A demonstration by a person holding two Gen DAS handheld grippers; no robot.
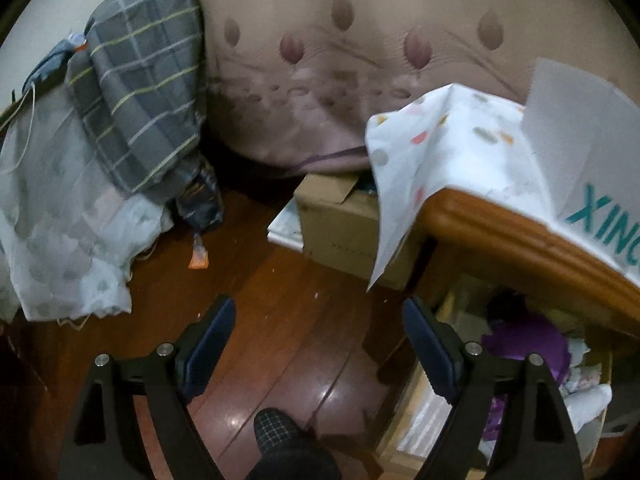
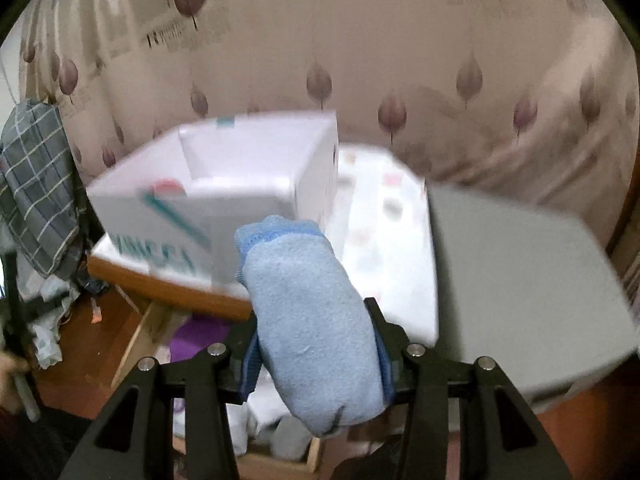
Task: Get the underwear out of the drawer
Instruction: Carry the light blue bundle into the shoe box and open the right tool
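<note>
- The right gripper has its jaws closed partway on a rolled bundle of light blue underwear, which fills the gap between the two fingers and sticks out past them at both ends.
- The bundle, fuzzy with a darker blue knit band at its far end, hangs in the air above the open drawer, in front of a white cardboard box.
- That box has teal lettering and stands on the cabinet's wooden top surface, which is covered with a dotted white cloth.
- A grey slab lies just right of the box on the same top; what it is cannot be told.
- The left gripper has its jaws spread wide with nothing between them, over the dark wooden floor.
- In the left wrist view the drawer sits at the lower right beneath the wooden edge, holding a purple garment and pale folded items.
- A brown cardboard box rests on the floor against the leaf-print curtain.
- A grey checked cloth is draped over a pile at the left.
- A foot in a checked slipper shows at the bottom of the left wrist view.
</note>
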